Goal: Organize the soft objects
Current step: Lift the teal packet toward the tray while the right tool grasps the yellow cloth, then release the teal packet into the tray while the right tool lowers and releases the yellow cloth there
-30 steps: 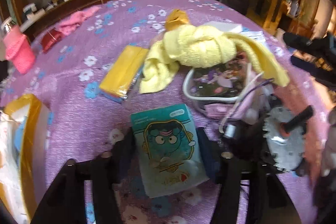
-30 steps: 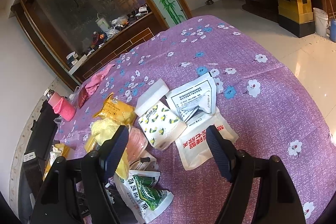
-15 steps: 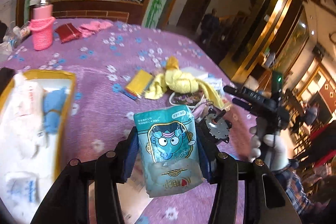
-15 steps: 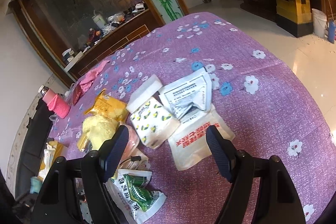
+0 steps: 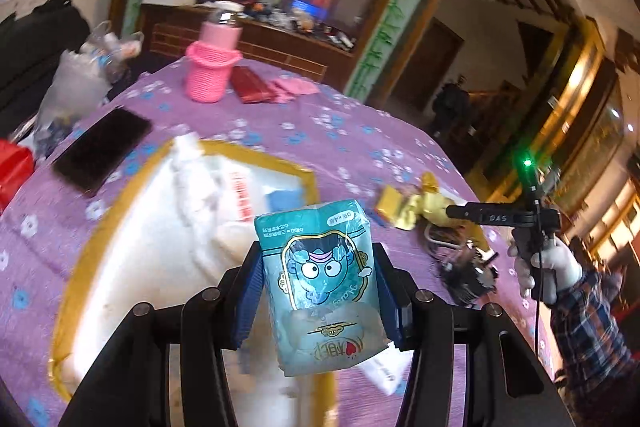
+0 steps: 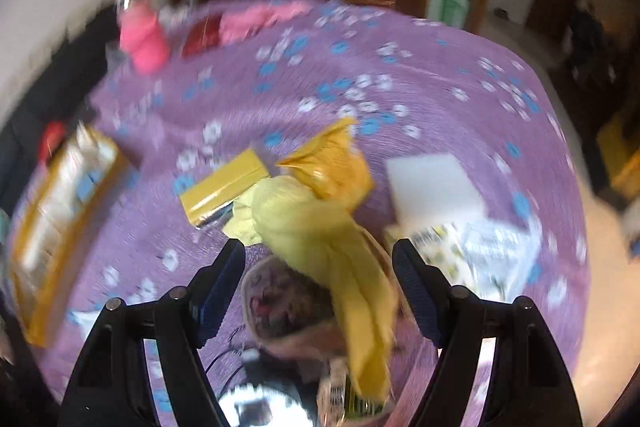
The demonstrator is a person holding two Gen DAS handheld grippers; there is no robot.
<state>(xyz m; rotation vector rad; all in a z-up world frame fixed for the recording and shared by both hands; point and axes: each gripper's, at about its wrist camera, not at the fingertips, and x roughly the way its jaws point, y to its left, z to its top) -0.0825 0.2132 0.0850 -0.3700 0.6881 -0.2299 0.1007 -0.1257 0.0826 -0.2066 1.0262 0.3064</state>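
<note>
My left gripper (image 5: 318,281) is shut on a teal cartoon-printed tissue pack (image 5: 320,291) and holds it in the air over the yellow-rimmed tray (image 5: 80,275), which holds white soft packs. My right gripper (image 6: 318,283) is open and empty, hovering above a knotted yellow towel (image 6: 316,227) that lies over a clear container (image 6: 280,307). The right gripper also shows in the left wrist view (image 5: 500,217), held by a gloved hand. The right wrist view is blurred by motion.
A yellow box (image 6: 222,187), an orange pouch (image 6: 332,163), a white sponge block (image 6: 432,187) and printed packs (image 6: 480,251) lie around the towel. A pink cup (image 5: 212,71), red pouch (image 5: 252,87), black phone (image 5: 102,147) and plastic bag (image 5: 76,87) lie beyond the tray.
My left gripper lifted the teal pack off the table and swung left over the tray. My right gripper swung left from the white packs to above the yellow towel.
</note>
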